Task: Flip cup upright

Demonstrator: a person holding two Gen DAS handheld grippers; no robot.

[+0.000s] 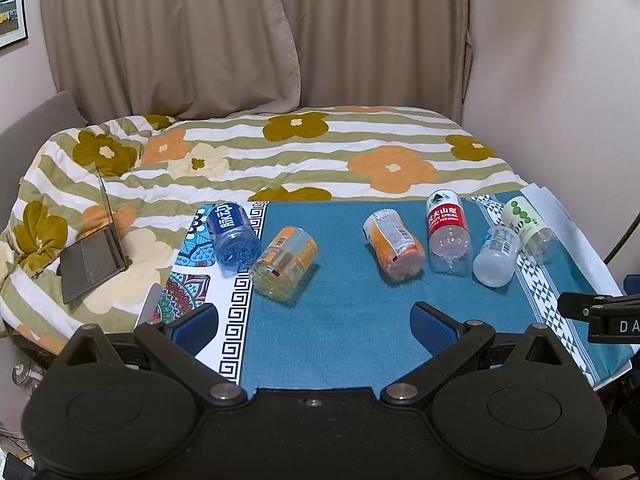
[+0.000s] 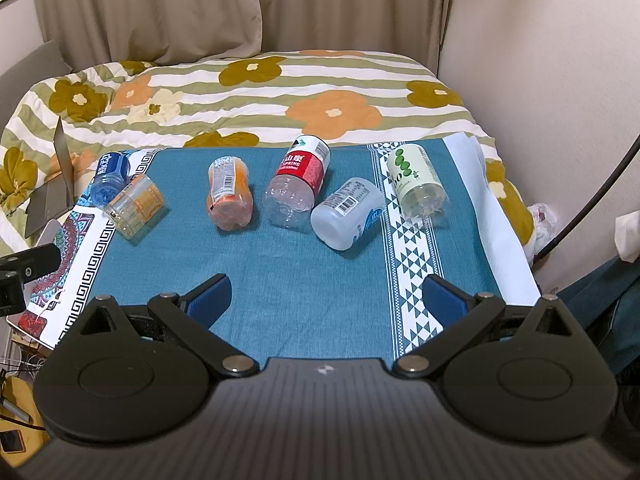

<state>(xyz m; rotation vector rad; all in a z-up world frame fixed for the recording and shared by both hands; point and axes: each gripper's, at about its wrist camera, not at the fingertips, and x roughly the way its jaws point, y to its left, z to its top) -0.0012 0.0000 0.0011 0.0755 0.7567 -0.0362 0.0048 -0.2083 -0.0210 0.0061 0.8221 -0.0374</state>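
Several cut-off plastic bottle cups lie on their sides on a teal tablecloth (image 1: 340,280). From the left: a blue one (image 1: 234,236) (image 2: 109,178), a yellow-orange one (image 1: 284,264) (image 2: 134,206), an orange one (image 1: 394,244) (image 2: 229,196), a red-labelled one (image 1: 448,232) (image 2: 298,182), a frosted white one (image 1: 498,256) (image 2: 348,212) and a green-labelled one (image 1: 528,226) (image 2: 418,182). My left gripper (image 1: 314,326) is open and empty, short of the cups. My right gripper (image 2: 328,300) is open and empty, short of the cups.
A bed with a flowered quilt (image 1: 280,152) lies behind the table. An open laptop (image 1: 94,256) rests on the quilt at the left. Curtains (image 1: 240,32) hang behind. The table's edges are close at the left and right.
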